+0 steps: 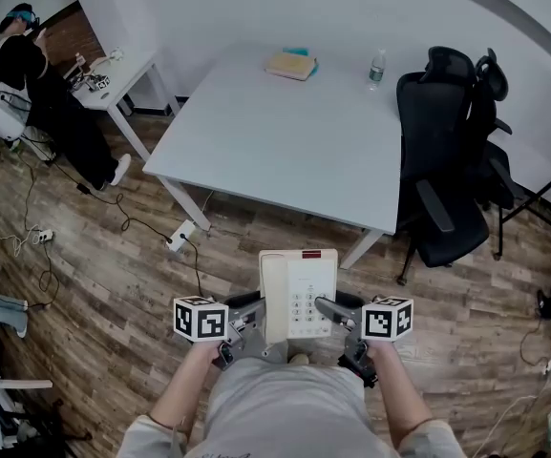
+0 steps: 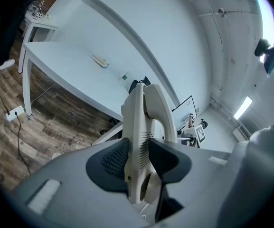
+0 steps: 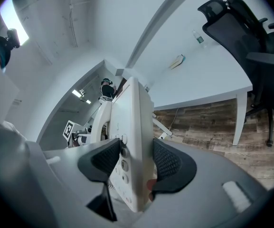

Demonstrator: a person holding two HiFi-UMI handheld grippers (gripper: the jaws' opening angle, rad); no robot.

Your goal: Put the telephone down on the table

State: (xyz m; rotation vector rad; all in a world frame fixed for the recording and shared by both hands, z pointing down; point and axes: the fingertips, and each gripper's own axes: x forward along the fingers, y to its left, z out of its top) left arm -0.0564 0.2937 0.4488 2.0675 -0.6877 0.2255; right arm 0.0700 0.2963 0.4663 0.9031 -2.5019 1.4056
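floor (image 1: 113, 256) wood planks | walls (image 1: 256, 8) white | white table (image 1: 285, 141) | black chair (image 1: 442, 179)

My left tongs (image 1: 248, 319) and right tongs (image 1: 334, 313), level at my waist, each clamp one side of a cream plastic telephone (image 1: 299, 289).

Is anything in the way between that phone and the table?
Nothing visible. The left claw and right claw hold the telephone over the floor; the table's near half is bare, with a book and water bottle only at its far edge.
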